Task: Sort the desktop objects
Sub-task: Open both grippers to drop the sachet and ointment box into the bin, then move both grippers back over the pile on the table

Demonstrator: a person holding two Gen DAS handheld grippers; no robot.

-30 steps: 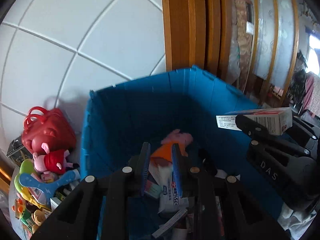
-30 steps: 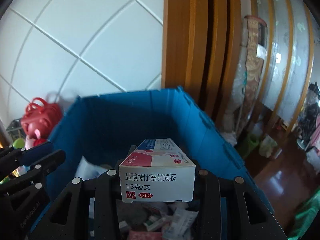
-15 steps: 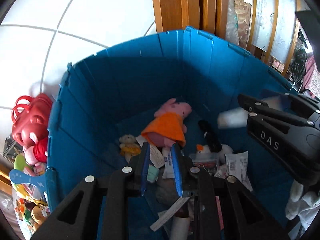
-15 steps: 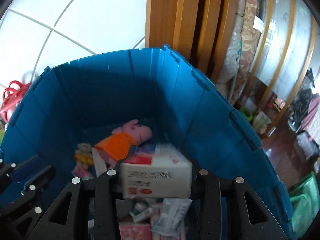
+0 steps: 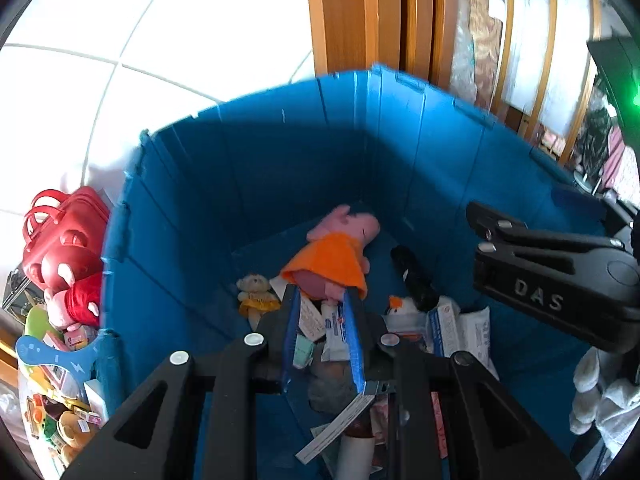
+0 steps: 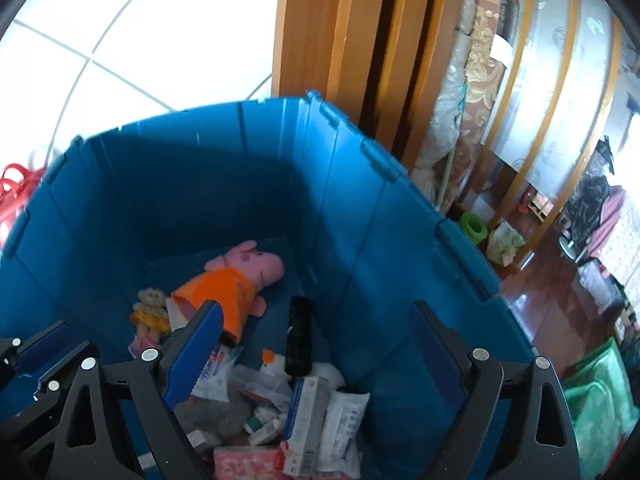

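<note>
White tiled wall and a wood door frame sit behind the blue bin (image 6: 400, 248), which fills both views and is the drop target. Both tongs hang over the bin mouth. Right tongs (image 6: 316, 344) are spread wide with nothing between the pads; left tongs (image 5: 322, 336) are only slightly parted and also grasp nothing. On the bin floor, toward the far wall: pink pig plush in an orange dress (image 6: 232, 284), with a small bear doll (image 6: 150, 308) left of it and a black cylinder (image 6: 300, 336) right of it. Nearer the bin's front wall there's a loose heap of medicine boxes and sachets, including a white medicine box (image 6: 304, 424) lying on edge directly under the right tongs; I read that as the latest deposit. Outside the bin's left wall, unsorted stock waits on the worktop: red toy bag (image 5: 60, 240), red-dressed pig plush (image 5: 76, 300), and a pile of small toys (image 5: 56, 380) nearer the camera. Judgement: drop looks done, so the step is clearing out. Lift the right tongs straight up past the bin rim before swinging sideways, and keep them spread so nothing snags. Left tongs are closest to the pile left of the bin; widen them before approach, since the gap looks too narrow for the plush or bag. Watch the two tools' spacing, they're near each other over the bin.
</note>
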